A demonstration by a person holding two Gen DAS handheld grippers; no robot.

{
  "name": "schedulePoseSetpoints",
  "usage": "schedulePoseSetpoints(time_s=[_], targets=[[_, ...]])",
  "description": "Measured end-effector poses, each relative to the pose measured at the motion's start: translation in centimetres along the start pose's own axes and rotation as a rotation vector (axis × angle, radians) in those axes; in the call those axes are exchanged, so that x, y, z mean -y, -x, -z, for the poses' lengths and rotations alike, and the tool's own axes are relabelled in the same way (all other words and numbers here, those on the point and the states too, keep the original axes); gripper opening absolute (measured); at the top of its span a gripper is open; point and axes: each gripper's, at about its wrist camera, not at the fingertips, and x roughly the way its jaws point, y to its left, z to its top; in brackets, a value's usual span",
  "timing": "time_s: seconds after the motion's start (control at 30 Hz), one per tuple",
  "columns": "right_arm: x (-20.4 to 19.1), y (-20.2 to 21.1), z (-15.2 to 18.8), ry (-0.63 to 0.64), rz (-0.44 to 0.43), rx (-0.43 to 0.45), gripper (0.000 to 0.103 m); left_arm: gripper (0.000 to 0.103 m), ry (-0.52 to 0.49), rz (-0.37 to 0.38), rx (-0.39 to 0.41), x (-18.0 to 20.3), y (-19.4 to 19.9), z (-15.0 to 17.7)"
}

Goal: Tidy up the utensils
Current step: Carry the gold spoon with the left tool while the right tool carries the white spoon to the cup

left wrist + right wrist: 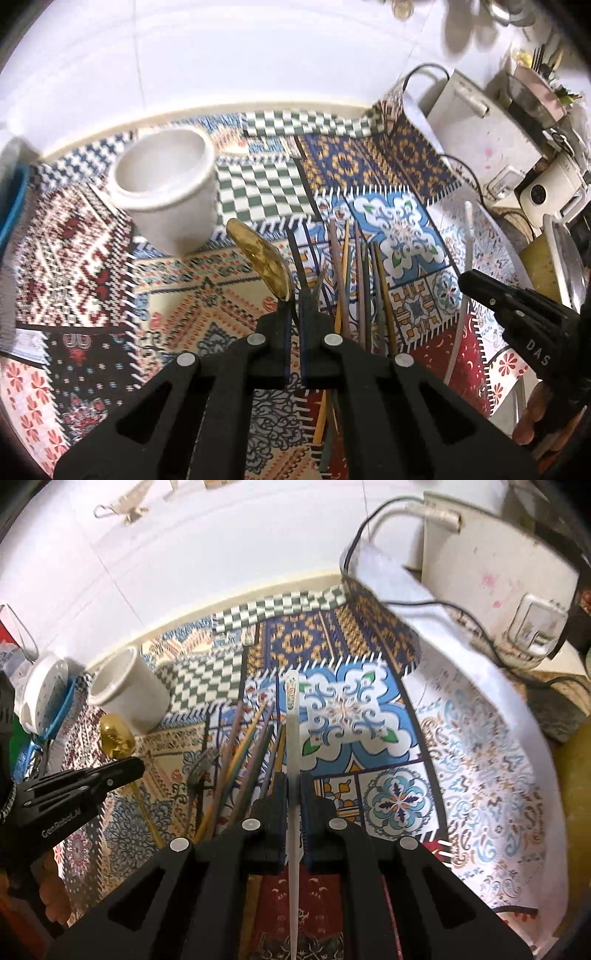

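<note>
My left gripper [294, 306] is shut on a gold spoon [263, 258], held above the patterned cloth with its bowl pointing toward the white cup [170, 192]. My right gripper [294, 786] is shut on a long white utensil [293, 738] that runs forward between its jaws. Several coloured chopsticks [354, 280] lie in a loose pile on the cloth between the two grippers; they also show in the right wrist view [243, 753]. The right gripper shows in the left wrist view [517, 314], and the left gripper [74, 786] with the gold spoon [117, 738] shows in the right wrist view. The white cup [127, 690] stands upright and looks empty.
A patchwork-patterned cloth [110, 295] covers the counter against a white tiled wall. A white appliance [480, 122] with cables stands at the back right. A small white lidded jar [40, 694] and a blue-rimmed object [62, 709] sit left of the cup.
</note>
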Motion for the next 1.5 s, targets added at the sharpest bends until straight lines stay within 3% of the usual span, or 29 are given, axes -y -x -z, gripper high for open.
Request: schedulePoseSetpoints(time_s=[0.77,1.3,1.5], targets=[[-5.0,6.9,-3.9,0.098,-0.028,0.249,0.006,0.001,0.030,-0.096,0.292,-2.3,10.4,-2.5],[-10.9,9.5,-10.3,0.237,-0.150,0.419,0.006,0.001,0.074,-0.205,0.427,-5.5,13.5,-8.0],[-13.6,8.9,-12.8,0.280,-0.211,0.443,0.006,0.001,0.100,-0.227,0.454,-6.8,13.6,-9.9]])
